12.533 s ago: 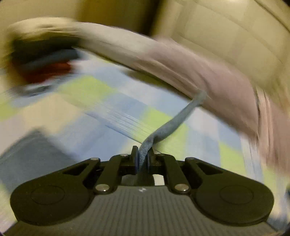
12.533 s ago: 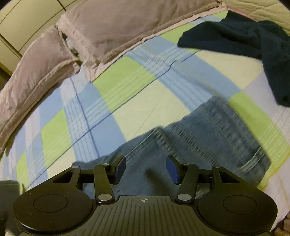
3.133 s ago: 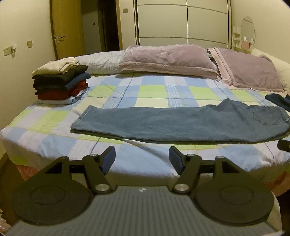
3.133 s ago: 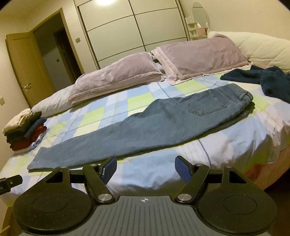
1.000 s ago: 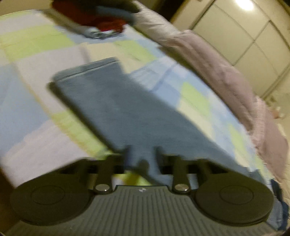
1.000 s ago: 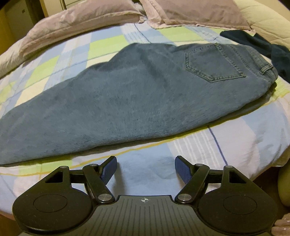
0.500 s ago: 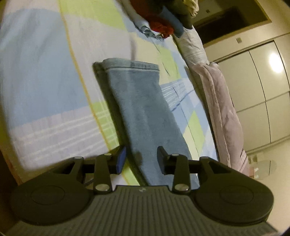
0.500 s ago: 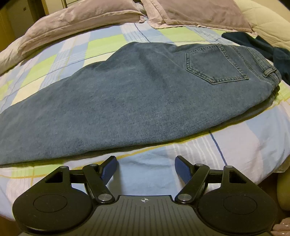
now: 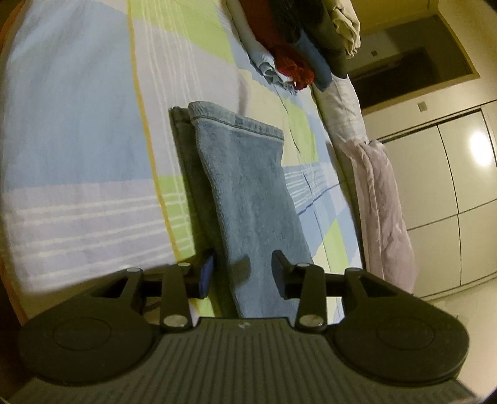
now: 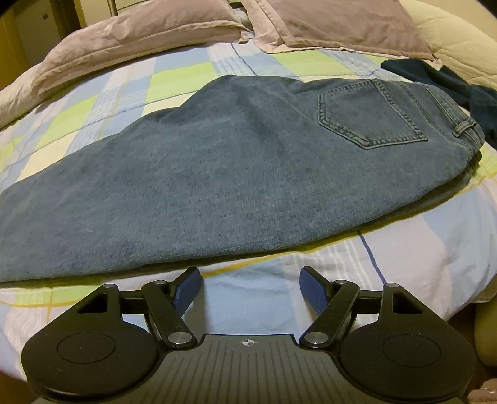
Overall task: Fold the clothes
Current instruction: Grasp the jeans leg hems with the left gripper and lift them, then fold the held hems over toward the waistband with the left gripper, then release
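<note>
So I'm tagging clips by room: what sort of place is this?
A bedroom, most likely: a bed with a checked sheet, pillows at its head, and a wardrobe with sliding doors. Jeans lie spread on the bed.

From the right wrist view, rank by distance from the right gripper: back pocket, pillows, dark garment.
From the right gripper:
1. Back pocket, ahead to the right on the jeans.
2. Dark garment, far right, beyond the waistband.
3. Pillows, along the far edge of the bed.

text: none legible | labels: none | brands: none | numbers: none
</note>
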`<state>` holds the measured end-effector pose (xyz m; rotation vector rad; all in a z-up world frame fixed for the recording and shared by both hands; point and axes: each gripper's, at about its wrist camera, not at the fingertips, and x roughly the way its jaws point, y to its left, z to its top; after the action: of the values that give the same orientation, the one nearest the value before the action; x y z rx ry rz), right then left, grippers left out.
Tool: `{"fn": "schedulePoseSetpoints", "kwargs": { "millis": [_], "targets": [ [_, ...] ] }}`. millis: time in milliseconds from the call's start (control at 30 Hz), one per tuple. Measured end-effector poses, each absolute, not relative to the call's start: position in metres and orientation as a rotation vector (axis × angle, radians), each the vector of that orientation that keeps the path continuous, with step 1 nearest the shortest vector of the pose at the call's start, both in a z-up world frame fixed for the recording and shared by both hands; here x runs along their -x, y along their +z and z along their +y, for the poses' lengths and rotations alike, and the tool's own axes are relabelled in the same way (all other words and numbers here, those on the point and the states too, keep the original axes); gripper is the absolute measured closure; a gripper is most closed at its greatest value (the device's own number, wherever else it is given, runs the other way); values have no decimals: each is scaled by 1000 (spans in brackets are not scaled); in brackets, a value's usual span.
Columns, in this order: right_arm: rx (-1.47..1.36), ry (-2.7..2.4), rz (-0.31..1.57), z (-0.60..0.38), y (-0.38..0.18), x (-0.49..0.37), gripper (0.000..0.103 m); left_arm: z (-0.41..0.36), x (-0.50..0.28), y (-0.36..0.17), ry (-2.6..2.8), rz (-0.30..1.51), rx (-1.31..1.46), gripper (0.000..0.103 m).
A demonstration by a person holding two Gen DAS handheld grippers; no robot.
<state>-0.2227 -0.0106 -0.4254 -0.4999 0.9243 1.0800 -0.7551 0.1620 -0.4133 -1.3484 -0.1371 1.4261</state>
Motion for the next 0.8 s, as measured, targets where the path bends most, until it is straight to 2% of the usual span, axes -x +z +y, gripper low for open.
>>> {"fn": "schedulePoseSetpoints", "kwargs": {
  "millis": [67,133,167,300,433,600,700,800],
  "targets": [
    [486,1087,929,-12,-425,220,29,162,753,-413,1441,-133,1335,71],
    [470,1094,934,-13,-425,217,29,162,750,-413,1455,-129,1322,85],
    [459,1096,940,-13,-424,215,29,162,749,-413,1463,-127,1315,89],
    [429,1096,955,-15,-422,206,29,170,729,-391,1462,34,1124,96],
    [383,1059,968,-20,-417,192,29,169,689,-347,1383,108,840,96],
    [307,996,985,-30,-411,170,29,145,595,-302,1065,237,469,96],
    [263,963,979,-36,-407,158,29,123,533,-309,835,327,365,94],
    [223,947,977,-41,-403,150,29,108,474,-348,675,505,335,91]
  ]
}}
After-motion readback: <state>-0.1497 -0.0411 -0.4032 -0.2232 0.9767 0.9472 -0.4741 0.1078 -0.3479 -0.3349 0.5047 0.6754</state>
